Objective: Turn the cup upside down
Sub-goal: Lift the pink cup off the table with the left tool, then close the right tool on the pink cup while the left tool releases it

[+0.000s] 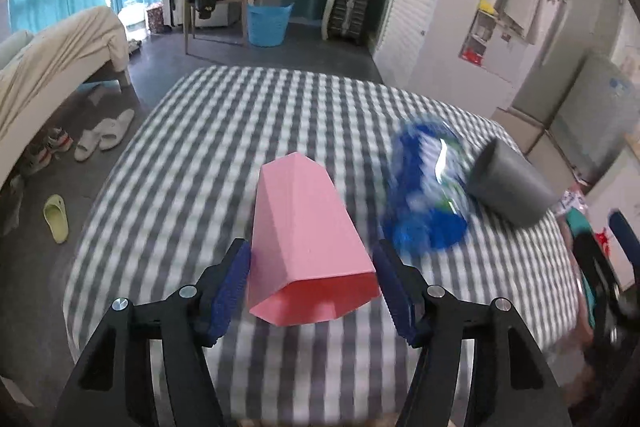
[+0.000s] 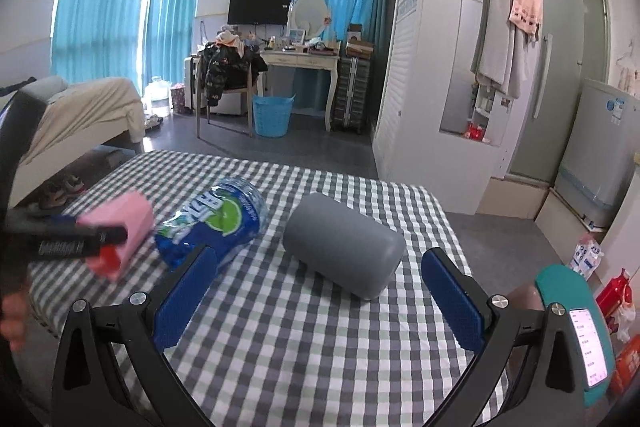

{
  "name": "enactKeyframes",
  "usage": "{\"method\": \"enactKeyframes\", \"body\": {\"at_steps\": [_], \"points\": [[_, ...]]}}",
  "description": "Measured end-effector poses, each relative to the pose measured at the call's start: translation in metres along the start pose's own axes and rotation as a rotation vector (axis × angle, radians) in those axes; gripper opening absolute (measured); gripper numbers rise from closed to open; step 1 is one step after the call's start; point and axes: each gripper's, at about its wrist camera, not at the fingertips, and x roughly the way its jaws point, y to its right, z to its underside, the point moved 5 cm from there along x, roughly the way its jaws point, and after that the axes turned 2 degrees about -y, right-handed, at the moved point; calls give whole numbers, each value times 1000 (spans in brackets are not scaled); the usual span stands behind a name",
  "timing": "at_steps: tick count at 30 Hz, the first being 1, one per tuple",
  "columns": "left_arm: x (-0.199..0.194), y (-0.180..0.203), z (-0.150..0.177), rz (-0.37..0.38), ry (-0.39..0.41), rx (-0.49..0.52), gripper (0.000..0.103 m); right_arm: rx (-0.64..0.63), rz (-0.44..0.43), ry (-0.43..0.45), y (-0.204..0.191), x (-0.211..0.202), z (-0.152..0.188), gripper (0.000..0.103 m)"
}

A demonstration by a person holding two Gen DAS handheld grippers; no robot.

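Left gripper (image 1: 312,287): jaws spread on either side of the pink cup's open end; the left pad seems to touch the cup wall, the right pad stands just off it, so whether it is pinched cannot be told.
Pink cup (image 1: 308,239): faceted, lying on its side, mouth toward the camera, base pointing away.
Right gripper (image 2: 318,301): jaws spread wide, holding nothing, hovering over the bench.
Bench (image 2: 304,339): covered in grey-and-white checked cloth.
Grey cup (image 2: 344,245): on its side just beyond the right gripper.
Blue bottle (image 2: 216,217): lying between the pink cup and grey cup.
Far room: blue laundry basket (image 2: 272,115) on the floor by a desk.
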Motion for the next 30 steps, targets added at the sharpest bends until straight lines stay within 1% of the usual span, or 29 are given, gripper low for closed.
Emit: {"method": "enactKeyframes", "body": {"at_steps": [3, 6, 8, 10, 12, 13, 14, 15, 19, 22, 25, 26, 27, 29, 30], "points": [[-13, 5, 24, 12, -5, 11, 65, -6, -9, 10, -8, -15, -1, 103], [-20, 9, 38, 19, -5, 8, 65, -9, -14, 1, -14, -22, 2, 103], [-24, 15, 40, 6, 17, 24, 65, -6, -23, -9, -19, -25, 4, 103], [-24, 19, 41, 13, 20, 37, 65, -9, -33, -20, -27, -28, 5, 103], [-26, 21, 43, 9, 28, 47, 67, -21, -29, -23, -30, -31, 6, 103], [-26, 23, 44, 11, 25, 57, 70, -26, -20, -20, -31, -34, 5, 103], [-26, 25, 45, 9, 23, 67, 77, -27, -11, -15, -31, -37, 4, 103], [-27, 28, 45, 0, 30, 77, 82, -26, -8, -14, -31, -39, 3, 103], [-36, 33, 43, -26, 69, 123, 83, -15, 4, -32, -30, -38, 0, 103], [-46, 24, 37, -37, 98, 121, 83, -4, -7, -40, -29, -39, -3, 103], [-64, 7, 29, -23, 151, 94, 83, 6, -20, -41, -29, -42, -11, 103], [-70, -1, 26, -19, 172, 85, 85, 13, -17, -48, -28, -43, -13, 103], [-75, -9, 22, -25, 190, 72, 93, 31, 9, -70, -25, -41, -17, 103], [-83, -25, 18, -45, 233, 43, 94, 53, 23, -98, -23, -37, -22, 103], [-87, -36, 14, -55, 258, 30, 94, 67, 2, -134, -24, -32, -25, 103]]}}
